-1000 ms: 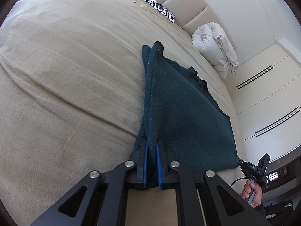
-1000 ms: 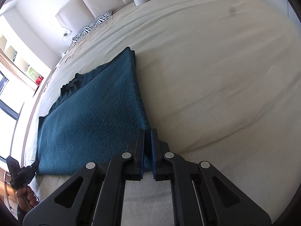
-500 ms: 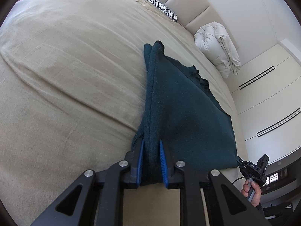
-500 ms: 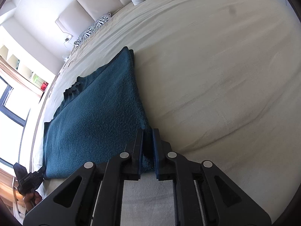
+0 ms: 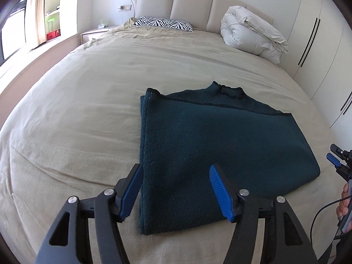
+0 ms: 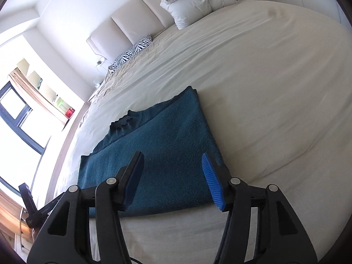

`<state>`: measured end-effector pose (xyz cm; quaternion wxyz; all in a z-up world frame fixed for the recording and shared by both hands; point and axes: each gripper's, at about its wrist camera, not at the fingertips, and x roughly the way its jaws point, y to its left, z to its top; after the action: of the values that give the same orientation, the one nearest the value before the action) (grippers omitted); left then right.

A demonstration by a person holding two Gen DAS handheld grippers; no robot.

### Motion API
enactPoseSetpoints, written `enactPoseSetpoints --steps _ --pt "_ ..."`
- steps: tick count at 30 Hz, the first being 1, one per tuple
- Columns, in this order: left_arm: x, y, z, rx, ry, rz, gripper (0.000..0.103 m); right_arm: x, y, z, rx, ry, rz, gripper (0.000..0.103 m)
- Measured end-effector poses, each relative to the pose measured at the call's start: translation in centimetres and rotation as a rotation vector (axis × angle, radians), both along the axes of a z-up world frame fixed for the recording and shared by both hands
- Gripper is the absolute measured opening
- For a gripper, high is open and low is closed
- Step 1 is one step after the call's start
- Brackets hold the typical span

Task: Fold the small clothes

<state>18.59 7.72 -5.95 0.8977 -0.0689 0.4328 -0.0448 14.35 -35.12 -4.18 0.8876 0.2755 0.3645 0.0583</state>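
Note:
A dark teal knitted sweater (image 5: 215, 136) lies flat on the beige bed (image 5: 77, 110), folded into a rough rectangle with its collar toward the headboard. My left gripper (image 5: 173, 189) hovers above the sweater's near left corner, its jaws opening, the blue pads clear of the cloth. In the right wrist view the same sweater (image 6: 162, 140) lies below my right gripper (image 6: 171, 178), whose jaws are also opening over the near right corner with nothing pinched. The right gripper (image 5: 336, 162) shows at the left wrist view's right edge, held by a hand.
A rolled white duvet (image 5: 253, 33) and a zebra-print pillow (image 5: 162, 23) lie by the padded headboard (image 5: 193, 2). Wardrobe doors (image 5: 323, 50) stand to the right of the bed. A window and shelves (image 6: 33, 110) are on the left side.
Both grippers were shut on the sweater's near corners; now both have let go, opened and lifted away. The left wrist view has rolled level, and the sweater lies flat.

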Motion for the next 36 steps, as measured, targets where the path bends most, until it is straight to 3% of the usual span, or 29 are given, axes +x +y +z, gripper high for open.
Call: enactPoseSetpoints --steps 9,18,26,29,31,36 --pt "3.0 -2.9 -0.3 0.066 0.029 -0.039 0.065 7.6 9.4 -1.3 0.056 0.044 0.2 0.052" --pt "7.3 -5.5 -1.3 0.134 0.04 -0.064 0.065 16.2 15.9 -6.1 0.14 0.154 0.3 0.051" --pt "14.5 -6.0 -3.4 0.173 0.047 -0.042 0.065 18.4 9.5 -7.5 0.279 0.116 0.205 0.05" --pt "16.4 -3.9 -5.0 0.085 0.076 -0.014 0.066 18.3 5.7 -7.9 0.309 0.106 0.135 0.047" --pt "16.9 -2.6 -5.3 0.055 0.057 -0.017 0.066 18.2 2.8 -8.4 0.337 0.101 0.074 0.046" --pt "17.2 0.1 -5.7 -0.127 0.029 -0.04 0.066 17.9 -3.4 -9.8 0.392 0.086 -0.088 0.042"
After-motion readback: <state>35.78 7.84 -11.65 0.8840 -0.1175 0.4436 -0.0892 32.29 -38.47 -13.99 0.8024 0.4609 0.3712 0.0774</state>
